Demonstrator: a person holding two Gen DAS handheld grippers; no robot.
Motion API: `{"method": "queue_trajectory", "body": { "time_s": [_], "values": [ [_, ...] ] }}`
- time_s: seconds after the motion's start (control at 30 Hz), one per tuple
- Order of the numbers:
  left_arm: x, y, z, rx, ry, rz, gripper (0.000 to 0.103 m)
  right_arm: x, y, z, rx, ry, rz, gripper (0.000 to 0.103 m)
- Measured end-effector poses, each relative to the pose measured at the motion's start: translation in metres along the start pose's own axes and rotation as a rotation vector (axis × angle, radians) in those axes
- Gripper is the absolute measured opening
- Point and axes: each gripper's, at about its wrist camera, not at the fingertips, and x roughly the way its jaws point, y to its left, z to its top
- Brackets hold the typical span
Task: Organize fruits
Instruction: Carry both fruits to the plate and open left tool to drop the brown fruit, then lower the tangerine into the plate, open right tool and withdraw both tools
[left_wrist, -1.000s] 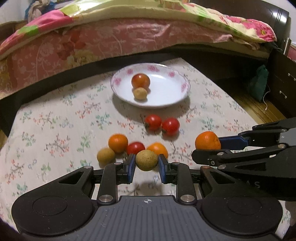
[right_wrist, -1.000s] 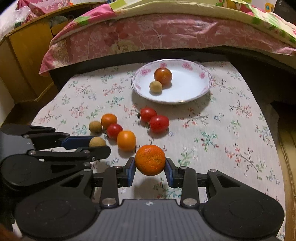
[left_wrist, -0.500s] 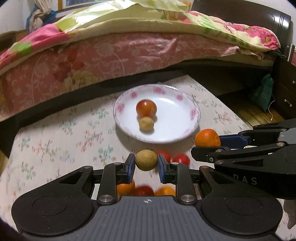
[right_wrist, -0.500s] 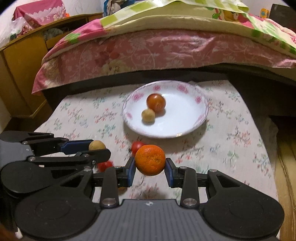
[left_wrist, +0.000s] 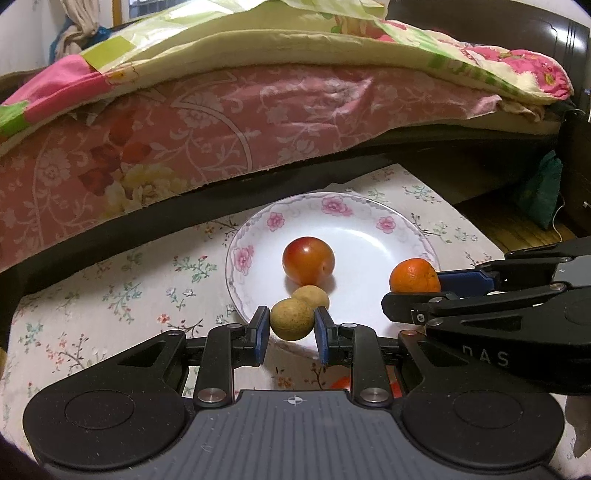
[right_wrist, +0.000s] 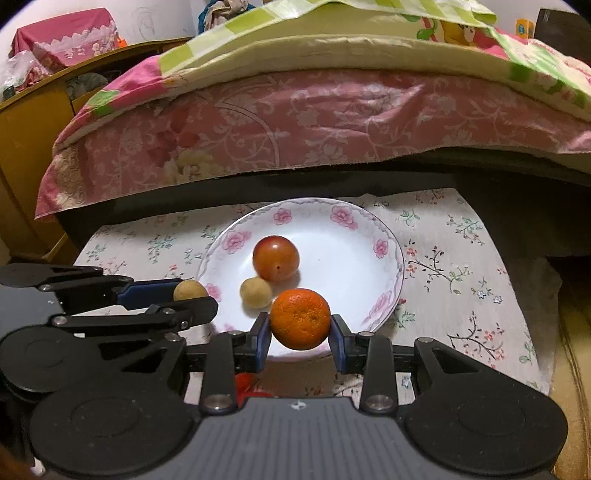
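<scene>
My left gripper (left_wrist: 291, 328) is shut on a small tan round fruit (left_wrist: 291, 319), held over the near left rim of the white flowered plate (left_wrist: 391, 225). The right gripper (right_wrist: 300, 332) is shut on an orange (right_wrist: 300, 318) above the plate's (right_wrist: 384, 229) near rim. On the plate lie a red-orange tomato (right_wrist: 276, 257) and a second tan fruit (right_wrist: 256, 292). In the left wrist view the orange (left_wrist: 414, 276) and the right gripper (left_wrist: 417, 291) enter from the right. The tan fruit (right_wrist: 190, 290) and left gripper (right_wrist: 192, 299) show at the left in the right wrist view.
The plate sits on a floral cloth (right_wrist: 461, 266) near its far edge. Behind it rises a bed with a pink flowered cover (left_wrist: 221, 122). A wooden cabinet (right_wrist: 33, 155) stands at the far left. Red fruit (right_wrist: 245, 382) peeks from under the right gripper.
Both grippers have carried their fruit forward from above the loose fruits to the plate's near rim. The loose fruits have slipped out of sight beneath the grippers.
</scene>
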Motion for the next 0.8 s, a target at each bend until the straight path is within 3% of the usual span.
{"method": "queue_trajectory", "body": {
  "time_s": [0.8],
  "values": [
    [0.012,0.005,0.004,-0.016,-0.002,0.008,0.04,0.016,-0.007,0.005,0.02,0.0,-0.005,0.035]
  ]
}}
